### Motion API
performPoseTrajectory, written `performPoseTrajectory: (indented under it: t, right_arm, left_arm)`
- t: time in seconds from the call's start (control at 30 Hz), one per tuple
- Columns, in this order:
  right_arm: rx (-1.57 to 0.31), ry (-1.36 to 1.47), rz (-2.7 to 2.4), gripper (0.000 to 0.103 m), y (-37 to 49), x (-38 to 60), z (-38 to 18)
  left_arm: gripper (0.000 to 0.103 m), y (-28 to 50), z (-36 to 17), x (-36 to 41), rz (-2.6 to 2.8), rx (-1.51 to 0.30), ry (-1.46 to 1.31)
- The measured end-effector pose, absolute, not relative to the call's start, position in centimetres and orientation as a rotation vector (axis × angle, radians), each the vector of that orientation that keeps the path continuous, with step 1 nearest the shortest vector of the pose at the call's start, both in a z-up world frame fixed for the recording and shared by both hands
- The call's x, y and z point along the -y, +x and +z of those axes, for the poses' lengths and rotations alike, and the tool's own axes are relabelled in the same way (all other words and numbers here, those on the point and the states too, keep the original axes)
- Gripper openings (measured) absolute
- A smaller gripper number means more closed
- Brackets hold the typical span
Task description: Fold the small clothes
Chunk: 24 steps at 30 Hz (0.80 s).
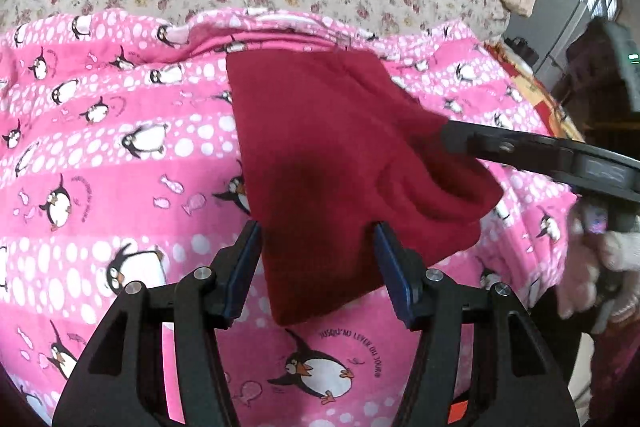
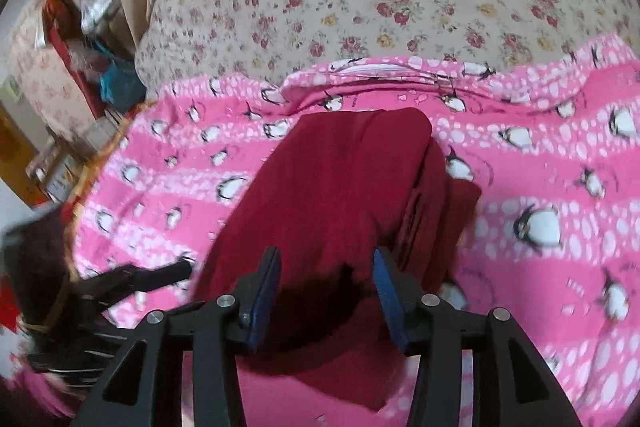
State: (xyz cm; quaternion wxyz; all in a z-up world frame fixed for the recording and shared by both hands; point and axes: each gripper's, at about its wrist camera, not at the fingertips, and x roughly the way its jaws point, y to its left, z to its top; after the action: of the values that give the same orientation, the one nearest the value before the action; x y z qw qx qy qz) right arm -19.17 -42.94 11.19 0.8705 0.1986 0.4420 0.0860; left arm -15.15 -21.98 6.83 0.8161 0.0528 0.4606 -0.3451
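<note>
Gaping left tongs (image 1: 316,227) and right tongs (image 2: 326,255) straddle red garment (image 1: 320,131), unpinched.

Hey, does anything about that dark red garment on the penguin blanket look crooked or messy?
Yes. The dark red garment lies askew on the pink penguin blanket, and its right side is bunched in loose, uneven layers rather than one flat fold.
</note>
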Motion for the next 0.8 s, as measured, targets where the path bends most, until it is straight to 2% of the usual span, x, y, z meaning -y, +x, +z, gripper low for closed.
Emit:
performPoseTrajectory:
  t: [0.07,0.13,0.17,0.27,0.33,0.53,0.57,0.6,0.63,0.8]
  right_arm:
    - [-0.933,0.418,0.248,0.046,-19.7,42.0,10.8]
    - [-0.990,0.280,0.235,0.046,-20.3,40.3,9.6]
    - [-1.011,0.239,0.207,0.041,-20.6,40.0,8.7]
    - [-1.015,0.330,0.197,0.034,-22.4,41.5,6.3]
    - [-0.992,0.393,0.207,0.033,-23.4,42.5,5.8]
    - [-0.884,0.485,0.194,0.033,-24.9,43.5,9.8]
    - [-0.862,0.489,0.186,0.036,-24.6,43.6,10.4]
    - [-0.846,0.485,0.176,0.048,-24.2,43.5,11.0]
    - [-0.842,0.477,0.164,0.053,-23.5,43.4,11.2]
    - [-0.940,0.372,0.110,0.052,-18.9,41.7,9.3]
  left_arm:
    - [0.058,-15.1,6.4,22.6,-0.737,-0.986,0.131]
    - [0.058,-15.4,6.0,22.7,-0.739,-0.972,0.152]
    - [0.058,-15.5,5.9,22.6,-0.742,-0.970,0.154]
    - [0.058,-15.6,5.1,22.4,-0.752,-0.985,0.148]
    - [0.058,-15.5,4.7,22.3,-0.753,-0.991,0.140]
    - [0.058,-15.3,4.8,22.3,-0.752,-0.983,0.122]
    - [0.059,-15.2,4.7,22.3,-0.752,-0.982,0.122]
    - [0.059,-15.3,4.7,22.3,-0.751,-0.979,0.126]
    - [0.059,-15.3,4.8,22.4,-0.750,-0.976,0.130]
    - [0.060,-15.1,4.7,22.4,-0.748,-0.969,0.128]
